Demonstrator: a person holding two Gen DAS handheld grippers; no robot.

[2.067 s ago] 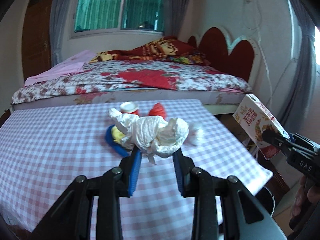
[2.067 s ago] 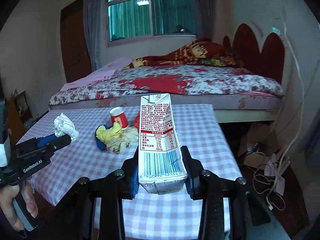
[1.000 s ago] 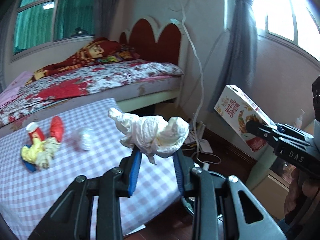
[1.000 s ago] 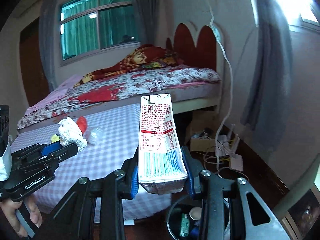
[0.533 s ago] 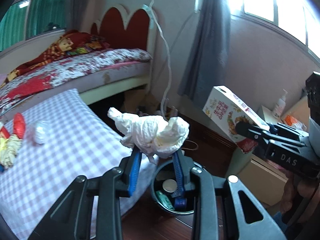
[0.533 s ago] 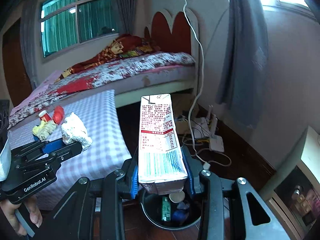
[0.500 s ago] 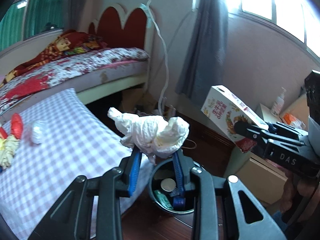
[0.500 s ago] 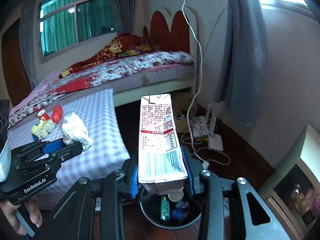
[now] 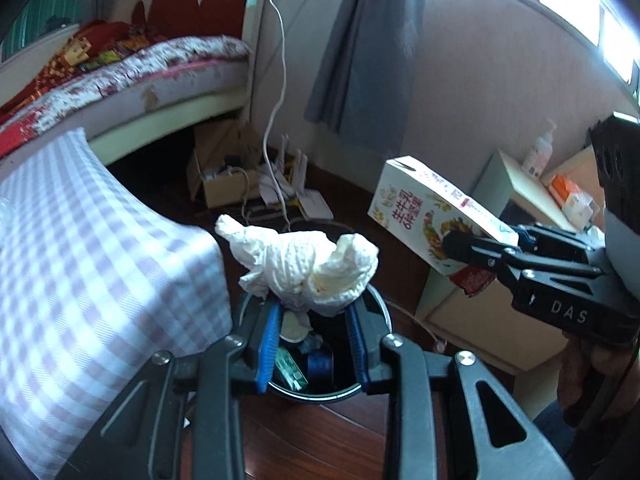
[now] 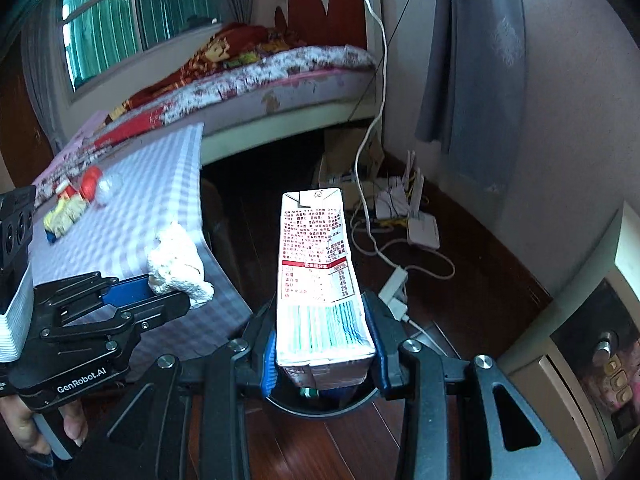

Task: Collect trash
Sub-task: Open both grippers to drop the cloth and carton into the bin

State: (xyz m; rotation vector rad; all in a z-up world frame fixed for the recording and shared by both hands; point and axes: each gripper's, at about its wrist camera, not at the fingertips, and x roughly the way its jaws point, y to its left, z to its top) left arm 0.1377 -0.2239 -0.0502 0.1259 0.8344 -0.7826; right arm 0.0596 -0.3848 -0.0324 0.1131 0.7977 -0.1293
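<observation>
Tissue wad (image 9: 308,264) sits clamped between left tongs (image 9: 314,332) tips.

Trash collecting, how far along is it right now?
Done: the black bin on the floor already holds several discarded items. In hand: the left gripper is shut on a crumpled white tissue and the right gripper on a milk carton, both above the bin, not yet dropped. Left: a small pile of wrappers lies on the checked table.

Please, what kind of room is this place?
Most likely a home bedroom: a bed with a floral quilt, a red scalloped headboard, and grey window curtains show it.
</observation>
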